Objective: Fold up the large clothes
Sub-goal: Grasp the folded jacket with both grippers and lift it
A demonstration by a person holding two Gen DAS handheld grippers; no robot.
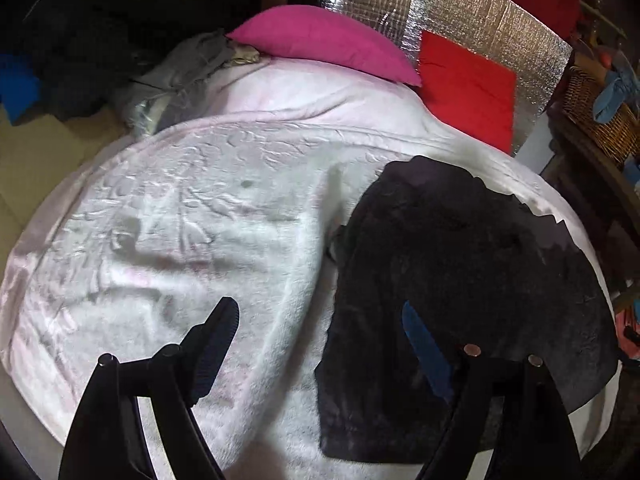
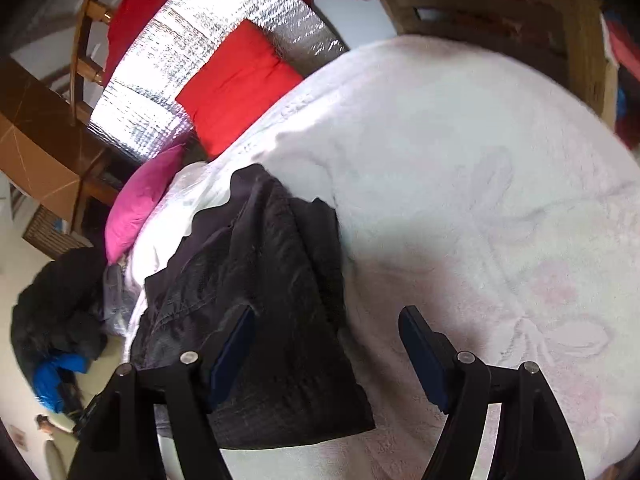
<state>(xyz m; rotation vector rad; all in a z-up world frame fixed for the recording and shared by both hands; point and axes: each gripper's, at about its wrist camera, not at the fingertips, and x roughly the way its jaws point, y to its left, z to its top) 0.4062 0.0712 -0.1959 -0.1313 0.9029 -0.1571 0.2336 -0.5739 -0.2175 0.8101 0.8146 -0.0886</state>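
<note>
Left wrist view: the left gripper [image 1: 316, 332] was seen with its jaws spread wide and nothing held between them, raised above the bed. One finger [image 1: 218, 340] was set over the pale blanket [image 1: 192, 216], the other over the dark garment [image 1: 460, 264]. The garment, already folded into a compact bundle, was laid flat on the blanket, toward the right-hand part of the bed in this view. A pink pillow [image 1: 324, 40] and a red cushion [image 1: 468, 88] were placed at the head of the bed, with a silver foil panel [image 1: 496, 40] behind them. A heap of grey clothes [image 1: 180, 76] was left at the blanket's far left edge.

Right wrist view: the right gripper [image 2: 326, 344] was likewise found wide apart and empty. Its left finger [image 2: 234, 344] was positioned over the dark garment [image 2: 272, 300], whether touching it could not be told; the other was over bare blanket [image 2: 480, 160]. The garment was shown near the bed's edge, below the pink pillow [image 2: 140, 200] and red cushion [image 2: 236, 88]. A dark pile of clothes [image 2: 56, 304] was seen on the floor beside the bed.
</note>
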